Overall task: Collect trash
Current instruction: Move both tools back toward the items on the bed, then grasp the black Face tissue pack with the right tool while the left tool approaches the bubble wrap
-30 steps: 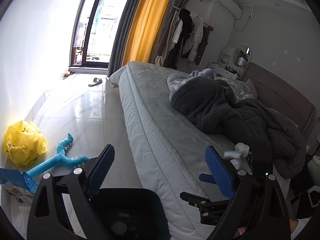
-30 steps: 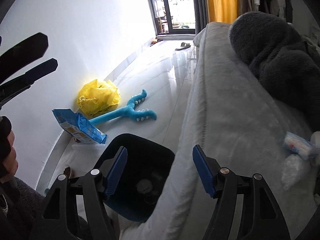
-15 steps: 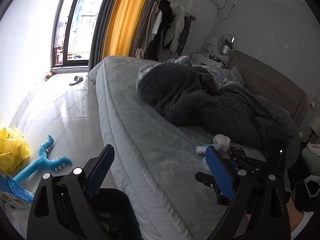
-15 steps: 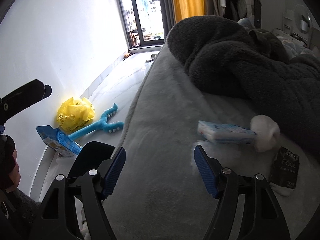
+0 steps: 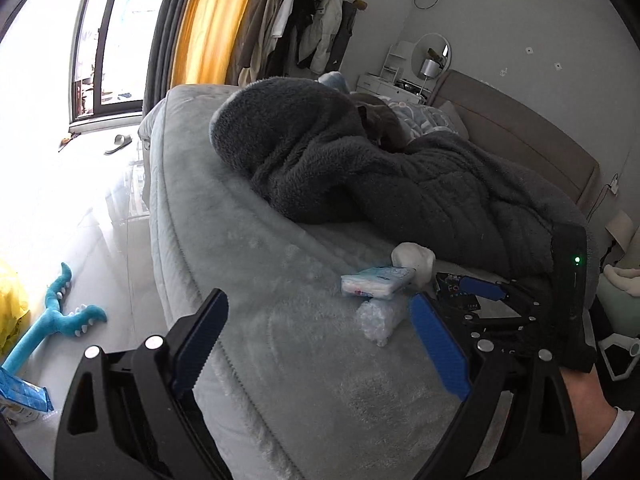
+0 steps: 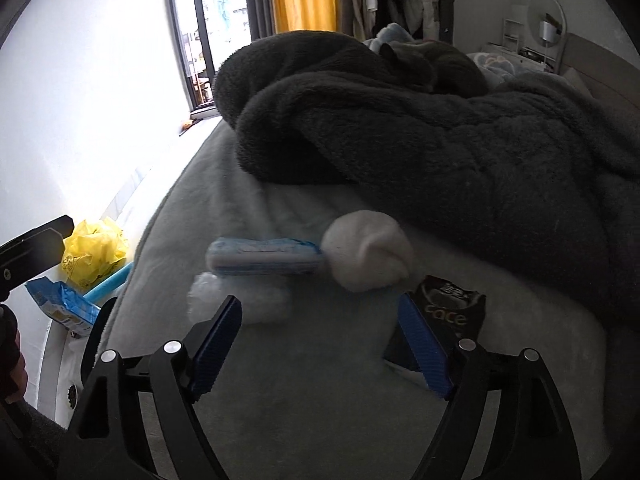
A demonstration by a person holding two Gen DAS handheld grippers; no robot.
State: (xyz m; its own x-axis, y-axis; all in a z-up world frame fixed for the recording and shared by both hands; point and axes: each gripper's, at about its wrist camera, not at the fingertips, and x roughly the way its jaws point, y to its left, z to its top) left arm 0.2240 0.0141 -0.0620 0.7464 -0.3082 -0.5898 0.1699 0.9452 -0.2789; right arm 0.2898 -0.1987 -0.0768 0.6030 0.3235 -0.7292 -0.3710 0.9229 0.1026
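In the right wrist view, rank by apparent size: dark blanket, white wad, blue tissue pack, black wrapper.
1. dark blanket, by far
2. blue tissue pack and white wad, too alike to rank
3. black wrapper, though partly hidden behind a gripper finger

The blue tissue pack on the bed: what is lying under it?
The blue tissue pack partly overlaps crumpled clear plastic; its right end touches a white wad. Anything directly beneath the pack is covered.

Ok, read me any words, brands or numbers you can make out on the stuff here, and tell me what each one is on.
"cace", or close to it: black packet on the bed, partly blurred.
Blue-and-white tissue pack: print too blurred to read.
Blue bag on the floor: print too small to read.
Yellow bag: dark mark, unreadable.
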